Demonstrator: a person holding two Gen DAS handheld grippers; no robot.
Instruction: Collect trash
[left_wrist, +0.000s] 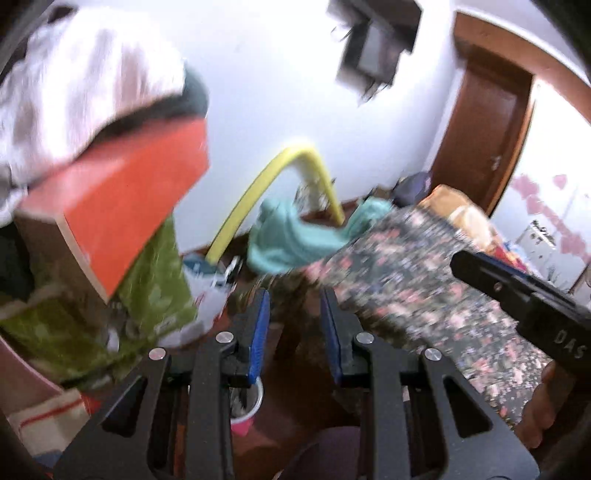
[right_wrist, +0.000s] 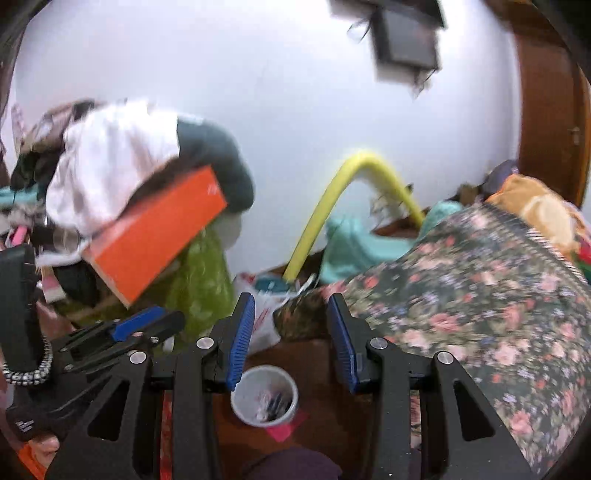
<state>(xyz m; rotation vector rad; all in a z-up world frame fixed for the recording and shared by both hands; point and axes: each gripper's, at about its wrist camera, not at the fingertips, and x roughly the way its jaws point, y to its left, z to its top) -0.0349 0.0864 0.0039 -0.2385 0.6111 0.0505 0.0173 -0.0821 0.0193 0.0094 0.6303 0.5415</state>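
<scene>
1. Here, the left gripper (left_wrist: 293, 325) hangs with its blue-padded fingers apart and nothing between them.
2. The right gripper (right_wrist: 291, 332) is likewise spread wide and empty; the left one also shows at 9 o'clock in its view.
3. A small cup (right_wrist: 264, 396) holding scraps of trash stands on the dark wooden floor (right_wrist: 317, 369) at 6 o'clock, just below the right gripper's fingers; in the left view the cup (left_wrist: 246, 402) sits half hidden behind the left finger.
4. At 3 o'clock lies a floral bedspread (right_wrist: 480, 314).
5. At 9 o'clock an orange box (right_wrist: 159, 232) tilts under a pile of clothes (right_wrist: 118, 162).
6. Toward 12 o'clock a yellow foam tube (right_wrist: 332, 206) arches against the white wall (right_wrist: 277, 92), with a teal cloth (right_wrist: 354, 247) beside it.
</scene>
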